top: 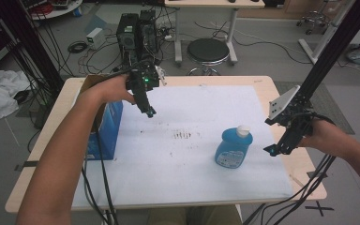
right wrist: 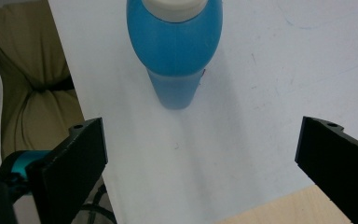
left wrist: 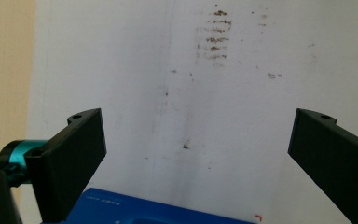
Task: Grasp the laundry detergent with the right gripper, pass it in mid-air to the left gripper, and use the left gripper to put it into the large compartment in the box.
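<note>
- Right gripper (top: pixel 273 150), hand-held, sits low at the near right of the table, over the right edge of the white mat (top: pixel 192 183). Its jaws are spread wide with nothing between them.
- Right hand (top: pixel 326 136) grips it from the right; cables trail off toward the near table edge.
- In the right gripper view the right gripper (right wrist: pixel 200 163) faces the blue bottle (right wrist: pixel 175 51); the bottle is ahead of the jaws and apart from them, not between them.
- Blue bottle (top: pixel 233 147) stands upright on the mat, right of centre, just left of the right gripper. White cap on top, pale label on its front.
- Brown smudges (top: pixel 183 135) mark the mat near its middle, left of the bottle.
- Blue box (top: pixel 107 131) stands at the mat's left edge, under the left forearm (top: pixel 70 154).
- Left gripper (top: pixel 150 112) hangs above the far left part of the mat, just right of the box, pointing down. In the left gripper view its jaws (left wrist: pixel 198 158) are spread wide and empty, with the box's blue top (left wrist: pixel 168 210) at the bottom edge.
- Wooden table (top: pixel 262 84) shows bare around the mat.
- Beyond the table: a round black stool (top: pixel 208 50) and dark computer towers (top: pixel 136 30) on the floor.
</note>
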